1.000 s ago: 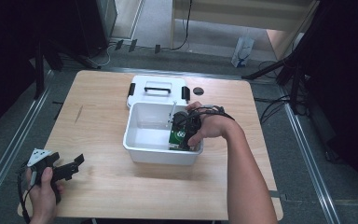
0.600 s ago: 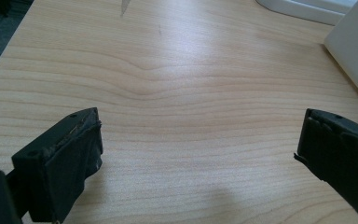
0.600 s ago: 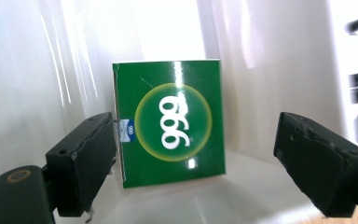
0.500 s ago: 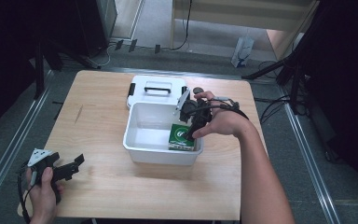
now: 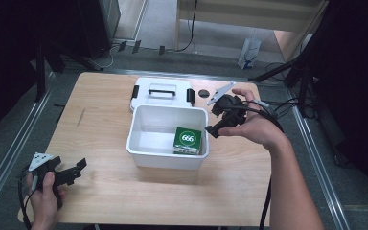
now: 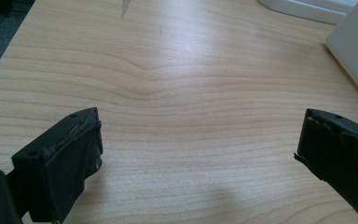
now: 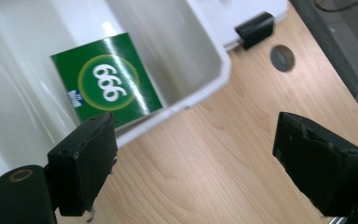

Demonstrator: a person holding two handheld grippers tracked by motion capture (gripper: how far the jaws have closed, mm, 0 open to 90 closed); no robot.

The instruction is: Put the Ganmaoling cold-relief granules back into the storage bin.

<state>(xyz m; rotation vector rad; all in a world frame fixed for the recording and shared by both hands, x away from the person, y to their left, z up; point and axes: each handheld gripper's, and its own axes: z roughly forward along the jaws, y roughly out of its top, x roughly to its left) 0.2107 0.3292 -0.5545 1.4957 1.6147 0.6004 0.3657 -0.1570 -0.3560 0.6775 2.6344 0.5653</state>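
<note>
Green square carton [image 5: 188,140] marked 666 lies flat inside the white plastic tub [image 5: 139,143], against its right wall; right gripper [image 5: 216,125] hovers just beside that wall, jaws freshly spread, empty; left gripper [image 5: 74,171] rests at the wooden table's [image 5: 100,124] near-left corner, jaws wide apart, empty.

A white lid [image 5: 162,93] with a black handle and black side clips lies flat on the wooden table [image 5: 100,139], toward twelve o'clock. Just beside it, at its three o'clock, sits a small dark round disc [image 5: 203,92]. A faint pale scratch [image 5: 80,117] marks the tabletop toward nine o'clock.
</note>
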